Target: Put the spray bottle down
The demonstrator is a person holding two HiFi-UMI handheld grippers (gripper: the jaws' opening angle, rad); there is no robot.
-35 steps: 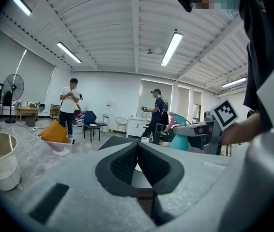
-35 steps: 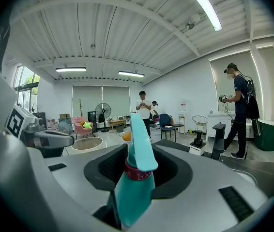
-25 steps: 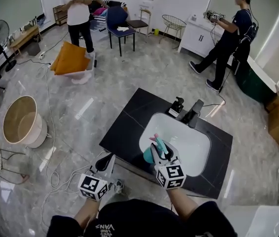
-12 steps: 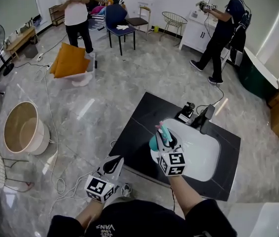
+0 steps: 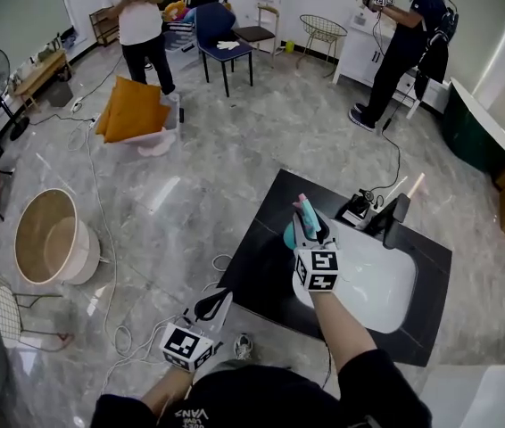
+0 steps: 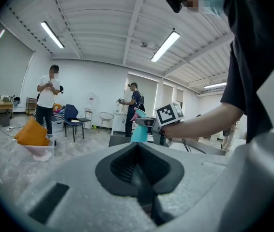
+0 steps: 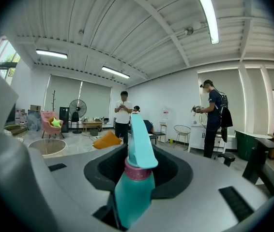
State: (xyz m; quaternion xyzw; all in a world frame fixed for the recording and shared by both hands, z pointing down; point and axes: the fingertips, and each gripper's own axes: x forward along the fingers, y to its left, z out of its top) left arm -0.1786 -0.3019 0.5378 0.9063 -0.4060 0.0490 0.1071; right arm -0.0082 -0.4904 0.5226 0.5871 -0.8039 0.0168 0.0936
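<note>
Two grippers noted: right gripper (image 5: 307,225) clamped on teal spray bottle (image 7: 132,192) over black sink counter (image 5: 260,255); left gripper (image 5: 213,303) jaws pressed together, empty.

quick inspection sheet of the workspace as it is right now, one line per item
surface: black counter with a white basin set in it
job's things: teal spray bottle, upright, held over the counter, not yet set down
clutter: black faucet and a small dark object at the basin's far side
grippers: right gripper shut on the spray bottle; left gripper shut, empty, over the floor beside the counter
cables: white cables loop on the floor; dark cable leaves the counter's far side
surroundings: two people standing, beige tub, orange cushion, blue chair
</note>
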